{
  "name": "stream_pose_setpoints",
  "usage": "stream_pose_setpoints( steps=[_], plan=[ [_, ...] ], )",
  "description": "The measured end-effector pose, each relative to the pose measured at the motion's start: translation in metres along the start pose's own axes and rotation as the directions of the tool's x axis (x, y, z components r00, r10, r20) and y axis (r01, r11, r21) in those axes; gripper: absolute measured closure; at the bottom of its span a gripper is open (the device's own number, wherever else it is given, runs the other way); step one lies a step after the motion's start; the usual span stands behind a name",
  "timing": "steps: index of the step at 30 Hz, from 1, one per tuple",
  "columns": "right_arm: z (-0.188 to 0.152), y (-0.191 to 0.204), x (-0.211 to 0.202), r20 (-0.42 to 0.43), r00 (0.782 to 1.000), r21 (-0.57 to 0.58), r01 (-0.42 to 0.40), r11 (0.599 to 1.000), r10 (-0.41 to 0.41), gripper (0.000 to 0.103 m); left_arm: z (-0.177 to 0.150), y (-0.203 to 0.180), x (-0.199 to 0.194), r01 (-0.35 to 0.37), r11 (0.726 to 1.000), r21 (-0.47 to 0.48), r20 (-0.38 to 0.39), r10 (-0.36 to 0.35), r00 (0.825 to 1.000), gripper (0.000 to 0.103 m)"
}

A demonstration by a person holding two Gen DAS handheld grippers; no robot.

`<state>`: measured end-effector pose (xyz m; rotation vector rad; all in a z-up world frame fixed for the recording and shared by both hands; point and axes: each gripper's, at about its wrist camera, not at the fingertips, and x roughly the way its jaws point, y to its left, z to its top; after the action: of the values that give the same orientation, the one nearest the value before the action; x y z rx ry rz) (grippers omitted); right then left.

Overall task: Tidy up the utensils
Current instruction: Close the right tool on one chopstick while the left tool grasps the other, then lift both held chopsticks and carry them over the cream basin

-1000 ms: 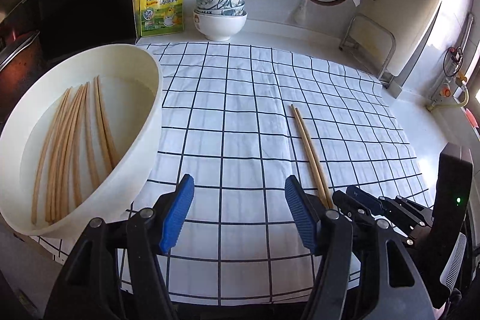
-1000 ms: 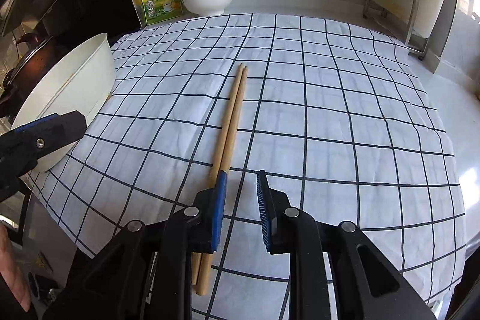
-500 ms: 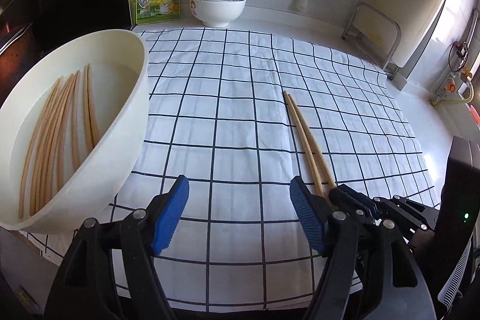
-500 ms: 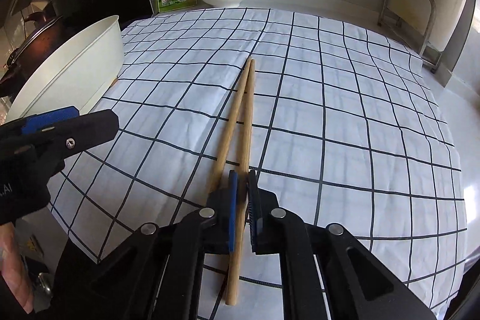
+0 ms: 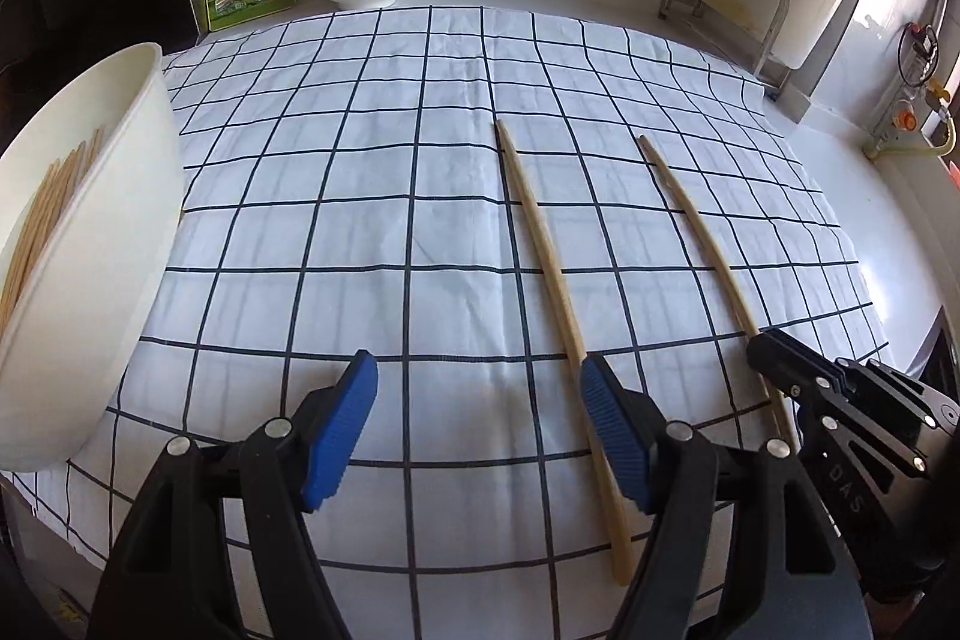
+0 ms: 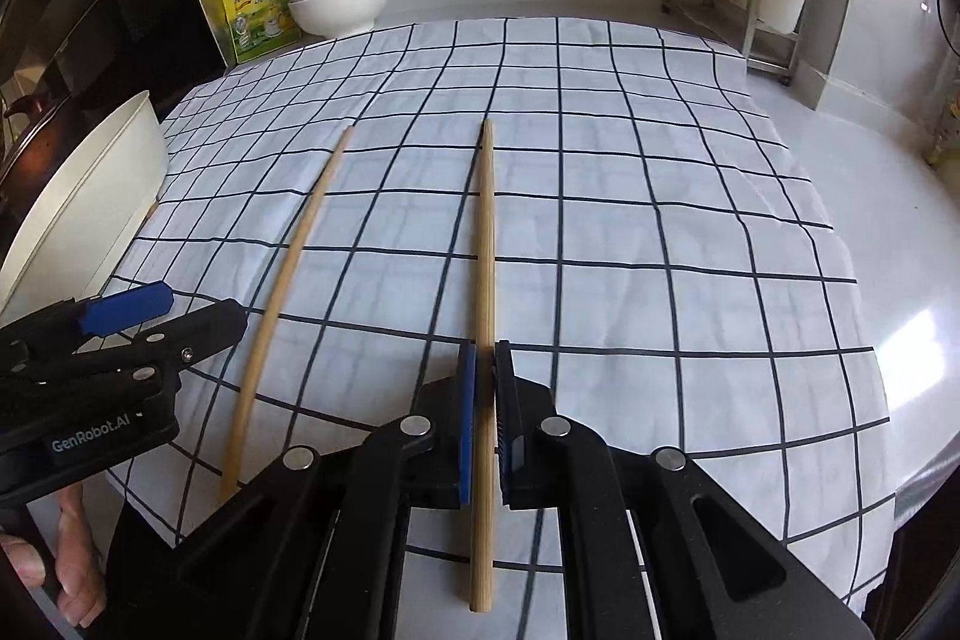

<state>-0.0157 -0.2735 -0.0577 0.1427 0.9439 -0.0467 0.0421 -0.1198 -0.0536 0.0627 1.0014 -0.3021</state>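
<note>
Chopsticks first: we've got two loose ones on the checked cloth (image 5: 372, 232), both pale wood, long and thin, round in section with blunt ends, no markings we can make out; the fisheye bends them into curves. In the left wrist view one chopstick (image 5: 558, 292) runs from the middle of the frame down toward the lower right, passing just behind the right-hand blue pad of our left gripper (image 5: 480, 436); that gripper's jaws stand wide apart with only cloth between them, so it's holding nothing. The other chopstick (image 5: 702, 244) sits further right in that frame, roughly parallel and well apart from the first, and its lower end disappears into our right gripper (image 5: 765, 340) at the lower right.

From the right wrist view it's clearer; the right gripper (image 6: 486, 412) is clamped tight on that chopstick (image 6: 486, 244), pads pressed on both sides, with a short stub of wood sticking out below toward the bottom of the frame and most of the length pointing up the middle. The free one (image 6: 288, 274) lies to its left, next to the left gripper (image 6: 144, 316) at the left edge.

More chopsticks (image 5: 48, 208) are piled in the big white bowl (image 5: 120, 244) at the left edge; same pale wood.
</note>
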Motion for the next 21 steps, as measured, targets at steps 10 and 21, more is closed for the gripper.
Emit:
stream_pose_setpoints(
  steps=[10,21],
  plan=[
    [0.004,0.000,0.005,0.021,0.999,-0.034,0.027,0.999,-0.026,0.090,0.005,-0.016,0.014,-0.067,0.997,0.036,0.005,0.067,0.998,0.034],
    [0.003,0.010,0.008,0.038,0.996,-0.080,0.080,0.994,-0.077,0.097,0.004,-0.028,0.010,-0.018,0.997,0.070,0.012,0.017,1.000,0.095]
  ],
)
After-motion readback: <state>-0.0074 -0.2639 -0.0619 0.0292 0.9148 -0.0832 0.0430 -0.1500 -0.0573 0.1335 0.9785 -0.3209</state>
